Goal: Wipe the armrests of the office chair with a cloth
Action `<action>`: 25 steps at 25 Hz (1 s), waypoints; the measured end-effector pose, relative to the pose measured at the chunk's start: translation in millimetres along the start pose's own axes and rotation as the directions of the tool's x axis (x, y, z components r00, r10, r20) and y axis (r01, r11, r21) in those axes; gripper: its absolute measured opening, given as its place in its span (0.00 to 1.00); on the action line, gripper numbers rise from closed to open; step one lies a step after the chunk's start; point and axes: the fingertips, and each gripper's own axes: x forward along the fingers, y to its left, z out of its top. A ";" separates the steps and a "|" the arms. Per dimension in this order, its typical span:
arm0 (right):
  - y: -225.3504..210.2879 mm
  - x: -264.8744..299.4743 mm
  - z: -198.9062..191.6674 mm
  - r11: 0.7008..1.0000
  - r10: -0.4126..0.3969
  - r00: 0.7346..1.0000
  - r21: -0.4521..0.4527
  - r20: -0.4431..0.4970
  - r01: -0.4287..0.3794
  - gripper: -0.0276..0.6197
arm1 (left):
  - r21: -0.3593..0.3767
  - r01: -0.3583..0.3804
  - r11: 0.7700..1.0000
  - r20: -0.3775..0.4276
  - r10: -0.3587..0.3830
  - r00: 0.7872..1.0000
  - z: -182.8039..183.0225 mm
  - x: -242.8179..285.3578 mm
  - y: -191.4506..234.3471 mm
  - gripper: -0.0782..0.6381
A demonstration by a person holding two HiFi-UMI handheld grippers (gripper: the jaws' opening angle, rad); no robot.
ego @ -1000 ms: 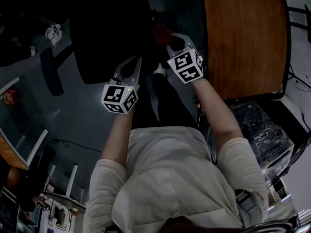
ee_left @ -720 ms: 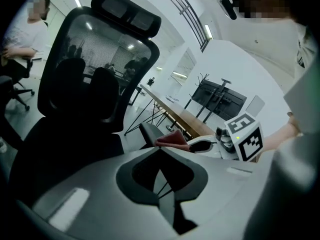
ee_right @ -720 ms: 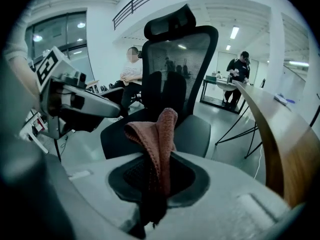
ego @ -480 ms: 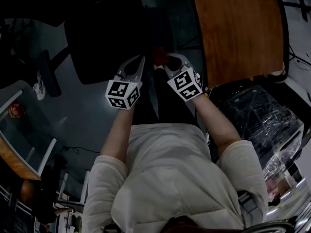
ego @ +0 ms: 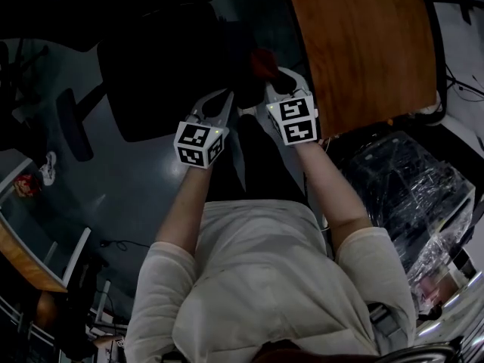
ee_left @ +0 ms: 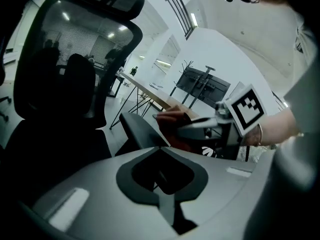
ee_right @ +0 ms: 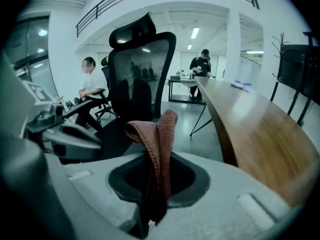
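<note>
A black office chair (ego: 162, 66) with a mesh back (ee_right: 142, 66) stands in front of me. One armrest (ee_left: 141, 130) lies just ahead of the left gripper, and the other armrest (ego: 74, 124) shows at the left of the head view. My right gripper (ego: 268, 80) is shut on a reddish-brown cloth (ee_right: 159, 134), which stands up folded out of the jaws. This cloth (ego: 263, 62) hangs close to the chair's seat edge. My left gripper (ego: 224, 98) is shut with nothing in it, side by side with the right one (ee_left: 210, 126).
A long wooden table (ego: 355, 44) runs along the right, close to the right gripper. A plastic-wrapped black thing (ego: 408, 195) sits below it. A seated person (ee_right: 91, 86) and a standing person (ee_right: 202, 64) are far behind the chair. Another desk (ego: 23, 255) edges the left.
The head view has swung, so the chair and floor items slide left and down. Both grippers stay side by side before the chair, and the right one keeps the cloth.
</note>
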 end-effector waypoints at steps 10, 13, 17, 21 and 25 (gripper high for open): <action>-57.1 95.1 56.1 0.994 -0.106 0.994 0.004 0.013 0.105 0.12 | -0.055 -0.047 0.997 0.001 0.048 0.999 -12.4 25.1 5.1 0.13; -54.9 105.2 50.5 0.998 -0.061 0.998 -0.010 -0.008 0.061 0.12 | -0.081 -0.079 0.994 0.011 0.080 0.997 -17.9 27.3 13.1 0.13; -47.9 100.2 33.1 0.998 -0.044 0.999 -0.038 -0.011 0.044 0.11 | -0.100 -0.095 0.990 0.037 0.100 0.994 -20.2 26.4 16.7 0.13; -44.3 86.7 12.1 0.999 -0.045 0.998 0.008 -0.035 0.045 0.11 | -0.129 -0.081 0.988 0.065 0.090 0.994 -21.2 25.8 17.4 0.13; -33.0 69.3 -13.8 0.999 -0.036 0.996 0.035 -0.080 0.038 0.11 | -0.115 -0.065 0.991 0.050 0.071 0.996 -20.0 23.4 18.0 0.13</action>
